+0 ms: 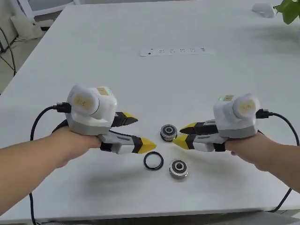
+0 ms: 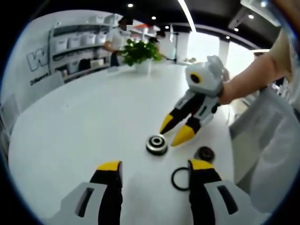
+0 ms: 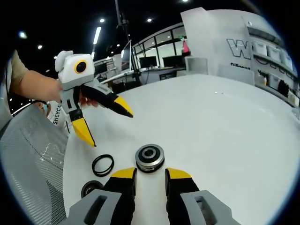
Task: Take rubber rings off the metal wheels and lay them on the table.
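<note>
Two small metal wheels lie near the front of the white table (image 1: 93, 56). One wheel (image 1: 168, 132) (image 2: 156, 144) (image 3: 150, 158) sits just ahead of my right gripper (image 1: 183, 135) (image 3: 151, 174) (image 2: 174, 132), whose jaws stand open with nothing between them. The second wheel (image 1: 178, 168) (image 2: 205, 153) (image 3: 91, 188) lies nearer the front edge. Beside it, flat on the table, rests a loose black rubber ring (image 1: 153, 161) (image 2: 180, 179) (image 3: 102, 164). My left gripper (image 1: 138, 131) (image 2: 155, 166) (image 3: 108, 125) is wide open and empty, its lower jaw just above the loose ring.
A white power strip (image 1: 177, 51) lies across the middle of the table. At the far right corner are a green plant (image 1: 290, 9) and a small white object (image 1: 263, 8). Black cables (image 1: 40, 119) trail from both grippers. The table's front edge (image 1: 140, 216) is close.
</note>
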The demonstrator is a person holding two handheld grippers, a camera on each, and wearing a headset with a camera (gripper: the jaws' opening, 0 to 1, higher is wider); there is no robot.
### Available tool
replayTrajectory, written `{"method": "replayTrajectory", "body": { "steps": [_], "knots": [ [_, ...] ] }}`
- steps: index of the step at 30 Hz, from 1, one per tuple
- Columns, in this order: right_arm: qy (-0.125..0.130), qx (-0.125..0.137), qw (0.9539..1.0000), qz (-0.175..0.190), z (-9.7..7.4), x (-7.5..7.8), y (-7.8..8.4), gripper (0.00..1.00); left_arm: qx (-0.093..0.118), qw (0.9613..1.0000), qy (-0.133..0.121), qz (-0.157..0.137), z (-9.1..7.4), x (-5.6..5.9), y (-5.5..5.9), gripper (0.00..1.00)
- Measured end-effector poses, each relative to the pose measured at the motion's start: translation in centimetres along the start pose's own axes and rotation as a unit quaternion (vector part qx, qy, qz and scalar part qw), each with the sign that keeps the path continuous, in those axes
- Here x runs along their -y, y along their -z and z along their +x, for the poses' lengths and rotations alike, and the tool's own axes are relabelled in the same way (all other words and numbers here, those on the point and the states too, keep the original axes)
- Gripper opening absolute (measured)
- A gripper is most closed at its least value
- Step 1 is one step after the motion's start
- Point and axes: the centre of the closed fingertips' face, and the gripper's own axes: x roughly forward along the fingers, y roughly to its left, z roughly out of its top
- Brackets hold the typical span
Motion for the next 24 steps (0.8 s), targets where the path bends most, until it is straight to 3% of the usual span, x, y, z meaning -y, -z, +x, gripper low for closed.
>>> {"method": "replayTrajectory", "body": {
  "steps": [24],
  "knots": [
    [0.001, 0.007, 0.9999, -0.011, 0.5, -0.2, 0.2, 0.09, 0.001, 1.0, 0.007, 0.003, 2.5, -0.4, -0.7, 0.47]
  ]
}}
